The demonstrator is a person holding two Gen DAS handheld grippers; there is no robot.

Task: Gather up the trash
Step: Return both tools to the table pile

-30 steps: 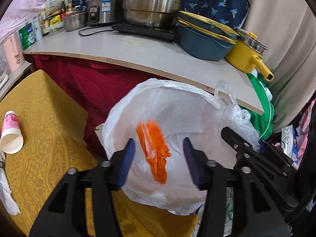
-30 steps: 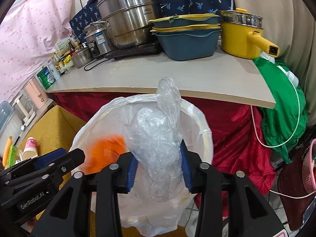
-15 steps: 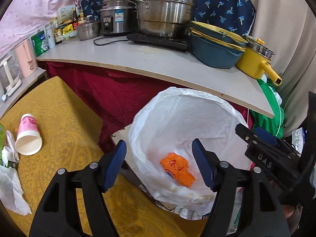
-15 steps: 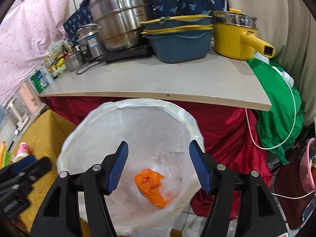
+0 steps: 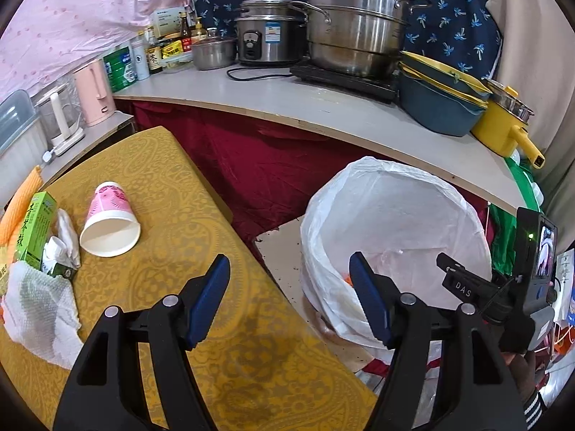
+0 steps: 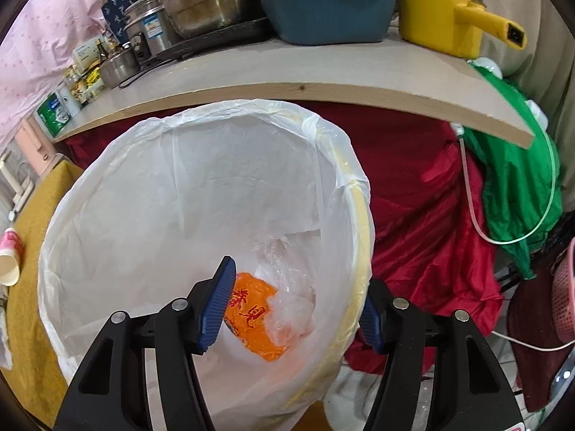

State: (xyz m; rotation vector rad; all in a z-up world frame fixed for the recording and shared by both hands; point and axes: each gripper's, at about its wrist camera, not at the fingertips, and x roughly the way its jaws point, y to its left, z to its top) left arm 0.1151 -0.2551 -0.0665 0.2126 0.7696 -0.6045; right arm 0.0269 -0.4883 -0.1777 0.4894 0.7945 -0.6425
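A bin with a white liner (image 6: 172, 179) stands beside the yellow-clothed table (image 5: 201, 237). At its bottom lie an orange wrapper (image 6: 257, 323) and a crumpled clear plastic bag (image 6: 291, 287). My right gripper (image 6: 298, 301) hangs open and empty low over the bin's mouth, its right finger outside the rim. My left gripper (image 5: 287, 273) is open and empty above the table's edge, with the bin (image 5: 391, 197) to its right. On the table lie a tipped pink paper cup (image 5: 109, 222), a green box (image 5: 34, 230) and a crumpled white tissue (image 5: 39, 309).
A wooden counter (image 5: 341, 118) behind the bin carries steel pots (image 5: 355, 36), blue basins (image 5: 438, 104) and a yellow pot (image 6: 442, 18). Red cloth (image 6: 413, 222) hangs under it, with green fabric (image 6: 517, 179) to the right. A pink kettle (image 5: 93, 89) stands far left.
The orange wrapper and the clear plastic bag dropped from the grippers into the bin. Both jaws opened. The left gripper swung left toward the table; the right sank toward the bin.
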